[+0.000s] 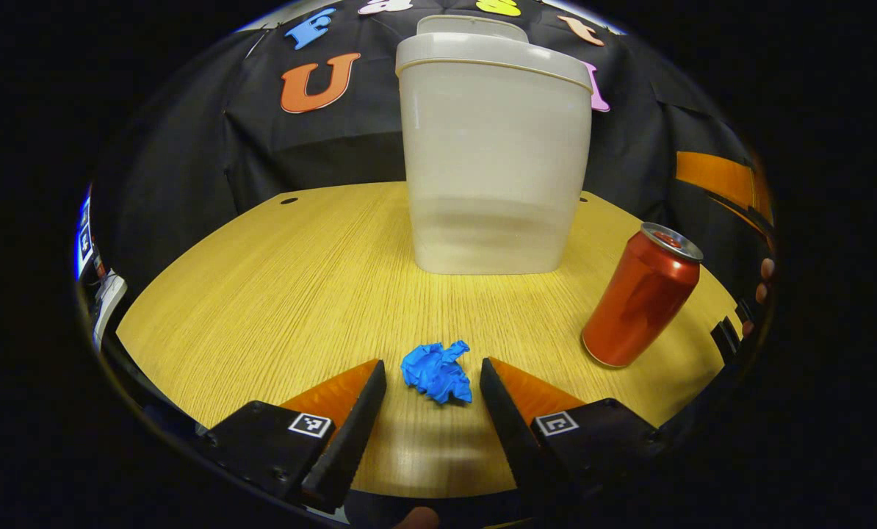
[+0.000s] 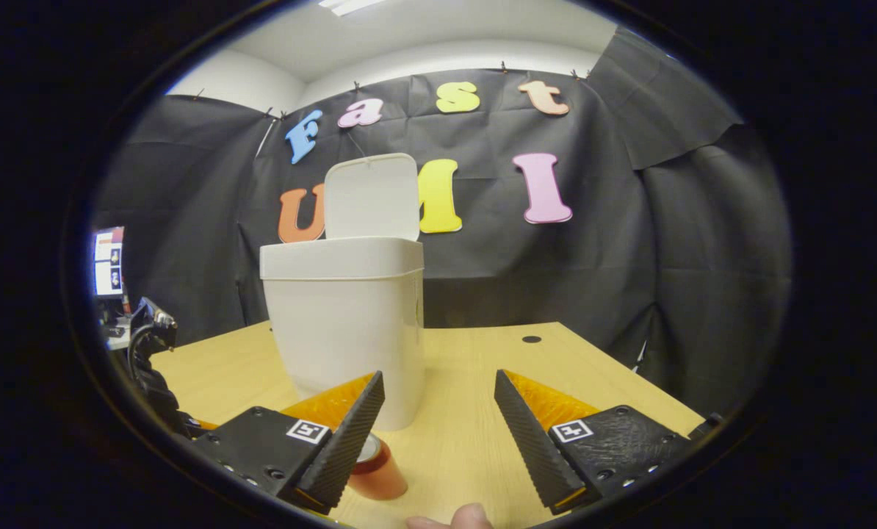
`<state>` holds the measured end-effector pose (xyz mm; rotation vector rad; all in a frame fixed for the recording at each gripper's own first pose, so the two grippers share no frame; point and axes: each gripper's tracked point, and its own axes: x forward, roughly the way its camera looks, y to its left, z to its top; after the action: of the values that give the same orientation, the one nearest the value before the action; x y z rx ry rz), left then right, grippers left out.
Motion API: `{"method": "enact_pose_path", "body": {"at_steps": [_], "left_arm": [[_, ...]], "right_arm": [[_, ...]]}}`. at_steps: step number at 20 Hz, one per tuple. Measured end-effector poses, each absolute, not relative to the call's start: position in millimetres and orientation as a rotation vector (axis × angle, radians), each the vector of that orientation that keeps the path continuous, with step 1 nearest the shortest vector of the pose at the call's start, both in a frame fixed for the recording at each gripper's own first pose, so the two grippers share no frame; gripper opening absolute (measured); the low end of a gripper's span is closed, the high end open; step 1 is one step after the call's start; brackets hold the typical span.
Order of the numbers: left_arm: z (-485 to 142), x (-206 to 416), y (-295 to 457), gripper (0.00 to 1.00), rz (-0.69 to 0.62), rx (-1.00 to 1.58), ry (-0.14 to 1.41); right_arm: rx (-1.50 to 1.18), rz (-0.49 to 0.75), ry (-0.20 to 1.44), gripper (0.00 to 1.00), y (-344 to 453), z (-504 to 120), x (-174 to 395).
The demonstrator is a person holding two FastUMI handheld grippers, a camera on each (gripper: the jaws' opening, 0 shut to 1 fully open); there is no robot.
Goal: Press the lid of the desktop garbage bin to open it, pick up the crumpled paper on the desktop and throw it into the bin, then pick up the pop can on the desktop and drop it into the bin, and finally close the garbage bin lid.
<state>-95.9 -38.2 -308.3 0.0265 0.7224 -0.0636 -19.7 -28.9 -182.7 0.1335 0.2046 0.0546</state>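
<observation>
A white plastic bin (image 1: pixel 493 158) stands upright at the back of the wooden table, and its lid (image 2: pixel 372 197) is flipped up. A crumpled blue paper (image 1: pixel 438 372) lies on the table just ahead of my left gripper (image 1: pixel 432 375), whose open fingers flank it without touching. A red pop can (image 1: pixel 643 295) stands to the right of the paper. In the right gripper view the bin (image 2: pixel 347 323) is ahead and left, and the can's top (image 2: pixel 377 465) peeks out behind the left finger. My right gripper (image 2: pixel 438 389) hangs open above the table and holds nothing.
The wooden table (image 1: pixel 277 279) has a small hole near its back left corner and another (image 2: pixel 532 339) at the back right. Equipment and cables (image 2: pixel 141 345) sit off the table's left side. A person's fingers (image 1: pixel 763 283) show at the right edge.
</observation>
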Motion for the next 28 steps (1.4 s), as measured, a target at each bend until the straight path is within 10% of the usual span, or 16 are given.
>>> {"method": "enact_pose_path", "body": {"at_steps": [12,28], "left_arm": [[-306,-98,-43,0.33,-0.075,-0.021,0.696],[-221,-73,-13,0.31,-0.029,-0.048,0.464]], "right_arm": [[0.164,0.115,0.219,0.96,10,-185,-38],[0.101,0.138,0.293,0.95,45,-218,-42]]}}
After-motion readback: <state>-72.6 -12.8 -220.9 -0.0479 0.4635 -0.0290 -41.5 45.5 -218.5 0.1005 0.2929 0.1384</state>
